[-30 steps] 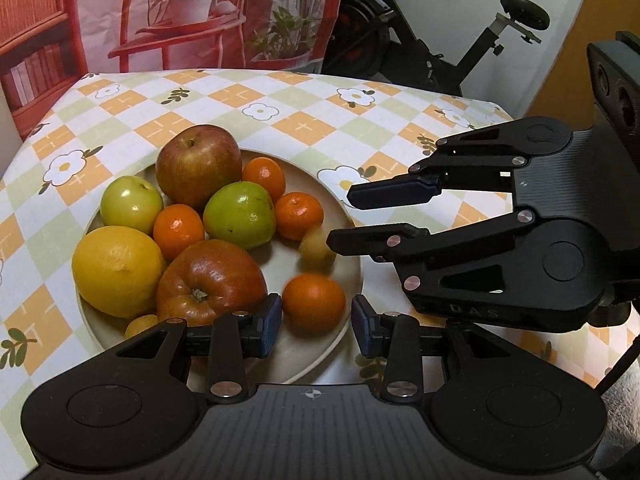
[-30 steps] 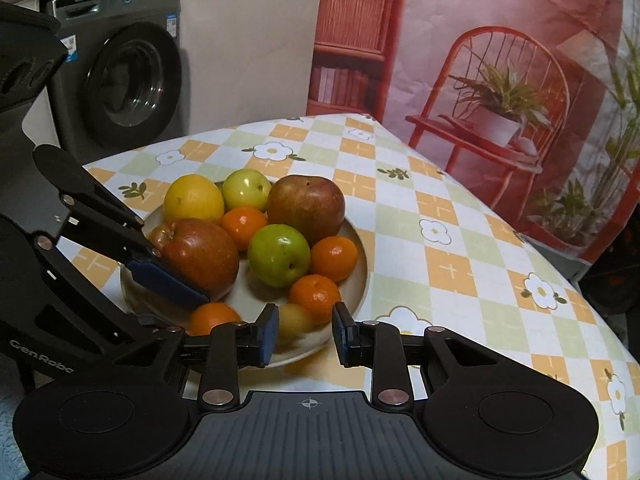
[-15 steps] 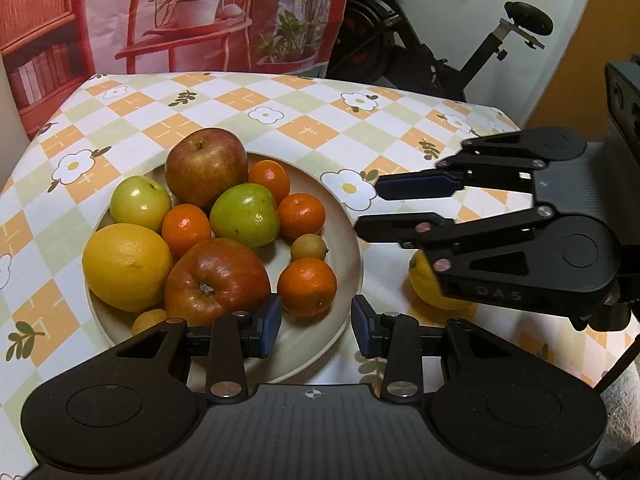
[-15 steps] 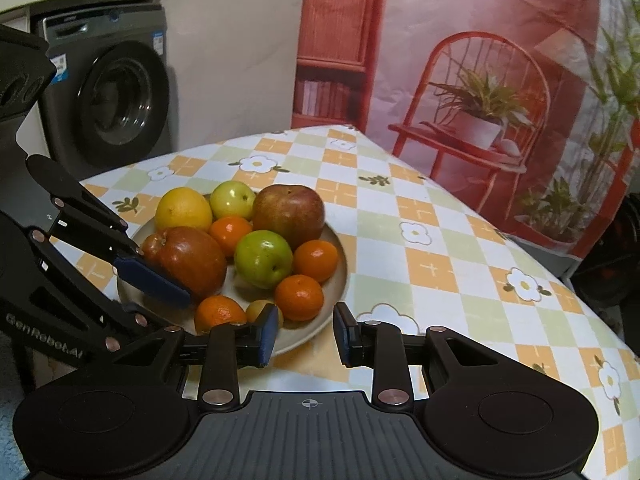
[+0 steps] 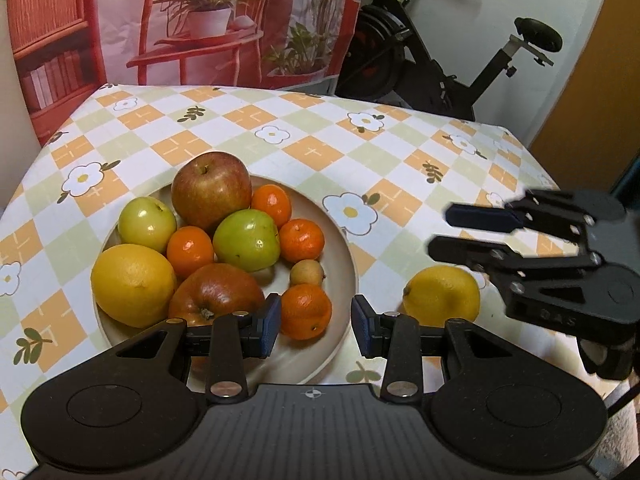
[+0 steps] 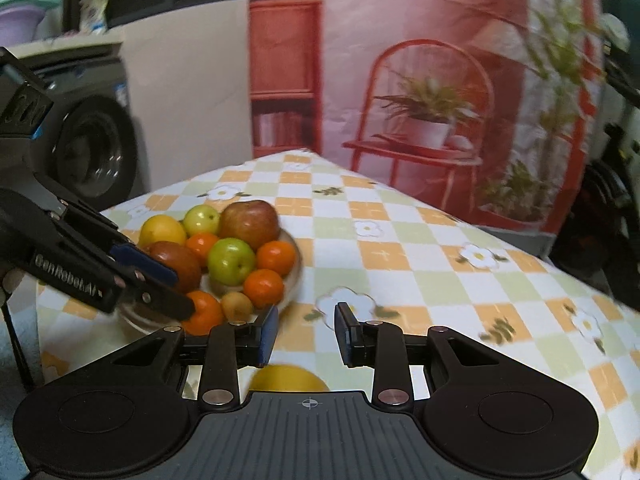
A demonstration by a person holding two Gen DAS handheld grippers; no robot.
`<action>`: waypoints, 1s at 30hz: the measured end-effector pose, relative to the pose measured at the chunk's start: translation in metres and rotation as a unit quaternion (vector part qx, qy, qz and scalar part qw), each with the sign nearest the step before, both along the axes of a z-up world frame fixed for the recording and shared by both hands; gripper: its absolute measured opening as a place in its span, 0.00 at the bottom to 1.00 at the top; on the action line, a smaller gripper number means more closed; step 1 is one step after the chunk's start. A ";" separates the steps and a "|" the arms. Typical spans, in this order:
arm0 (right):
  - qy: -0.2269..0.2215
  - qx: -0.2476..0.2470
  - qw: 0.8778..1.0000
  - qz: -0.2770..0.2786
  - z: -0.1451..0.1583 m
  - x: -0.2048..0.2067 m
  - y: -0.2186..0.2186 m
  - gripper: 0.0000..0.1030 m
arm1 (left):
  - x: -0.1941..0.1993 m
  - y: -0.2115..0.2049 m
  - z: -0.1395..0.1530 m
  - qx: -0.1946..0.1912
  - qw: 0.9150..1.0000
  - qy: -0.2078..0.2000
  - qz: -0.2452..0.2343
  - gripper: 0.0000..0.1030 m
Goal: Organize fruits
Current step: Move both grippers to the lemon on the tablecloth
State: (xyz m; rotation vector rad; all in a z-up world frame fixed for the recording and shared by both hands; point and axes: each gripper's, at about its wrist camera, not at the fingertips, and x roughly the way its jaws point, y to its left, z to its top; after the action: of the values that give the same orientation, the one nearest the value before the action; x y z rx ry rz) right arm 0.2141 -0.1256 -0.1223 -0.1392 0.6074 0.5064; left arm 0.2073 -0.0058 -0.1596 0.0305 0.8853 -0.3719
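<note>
A beige plate point(image 5: 341, 240) holds two red apples point(image 5: 211, 190), two green apples point(image 5: 246, 240), a lemon point(image 5: 133, 285), several tangerines point(image 5: 306, 311) and a small brownish fruit point(image 5: 306, 273). A second lemon point(image 5: 442, 296) lies on the tablecloth right of the plate, and its top shows under my right gripper point(image 6: 306, 334). That gripper's jaws are opening with nothing between them; from the left wrist it point(image 5: 442, 230) hovers just above the loose lemon. My left gripper point(image 5: 316, 330) is open over the plate's near rim, its pads clear of the near tangerine.
The checked floral tablecloth point(image 5: 312, 152) covers the table, which ends at the right and far sides. An exercise bike point(image 5: 440, 60) stands behind it, a washing machine point(image 6: 92, 156) off to the other side. A printed backdrop with a chair and plants point(image 6: 424, 128) hangs at the back.
My right gripper has drawn back from the plate toward the right, uncovering the lemon on the cloth, and its jaws have parted slightly. The left gripper has stayed put.
</note>
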 end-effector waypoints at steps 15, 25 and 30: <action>0.009 0.038 0.999 -0.030 -0.019 -0.047 -0.038 0.61 | 0.013 -0.035 -0.003 -0.046 0.999 0.007 -0.012 0.40; 0.023 0.085 0.993 -0.075 -0.036 -0.055 -0.049 0.69 | 0.010 -0.043 -0.010 -0.056 0.998 -0.013 0.007 0.46; 0.029 0.074 0.995 -0.058 -0.045 -0.054 -0.041 0.67 | 0.012 -0.049 -0.015 -0.066 0.998 0.001 -0.011 0.44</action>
State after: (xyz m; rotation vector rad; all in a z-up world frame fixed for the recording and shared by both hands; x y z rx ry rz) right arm 0.1600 -0.1666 -0.1673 0.0519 0.6279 0.4415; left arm 0.2195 -0.0552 -0.1744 -0.0814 0.8606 -0.4502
